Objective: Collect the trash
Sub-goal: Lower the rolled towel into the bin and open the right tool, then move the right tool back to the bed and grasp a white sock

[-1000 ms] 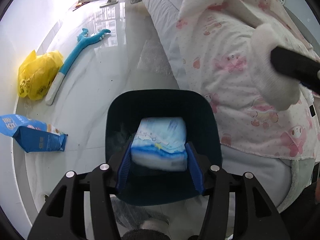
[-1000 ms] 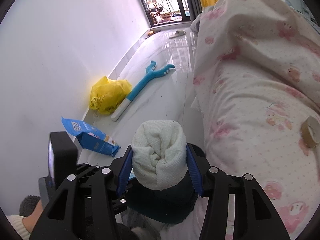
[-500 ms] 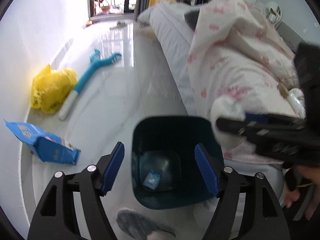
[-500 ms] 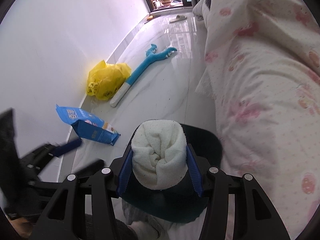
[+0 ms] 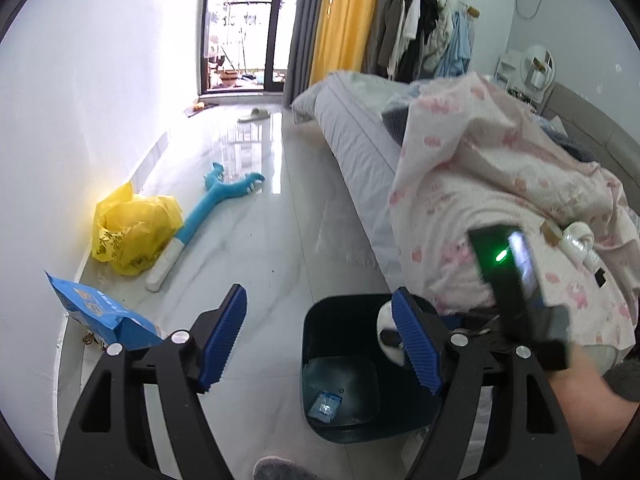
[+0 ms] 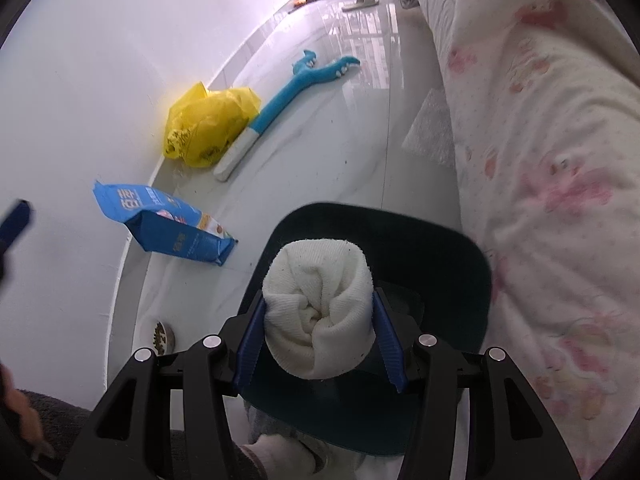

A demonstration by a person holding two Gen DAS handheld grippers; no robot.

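A dark teal trash bin (image 5: 340, 424) stands on the floor beside the bed. A blue-and-white packet (image 5: 326, 406) lies at its bottom. My left gripper (image 5: 320, 344) is open and empty, to the left of and above the bin. My right gripper (image 6: 318, 336) is shut on a rolled white sock (image 6: 320, 312) and holds it over the bin (image 6: 460, 264). The sock (image 5: 386, 334) also shows in the left wrist view, partly behind my left finger.
A blue snack bag (image 6: 168, 226), a yellow plastic bag (image 6: 208, 124) and a blue long-handled toy (image 6: 292, 92) lie on the white floor by the wall. The bed with a pink-print quilt (image 6: 540, 160) is to the right. A small bowl (image 6: 162, 338) sits near the wall.
My left gripper opened and let the blue-and-white packet drop into the bin, then pulled back and left. My right gripper moved the sock over the bin.
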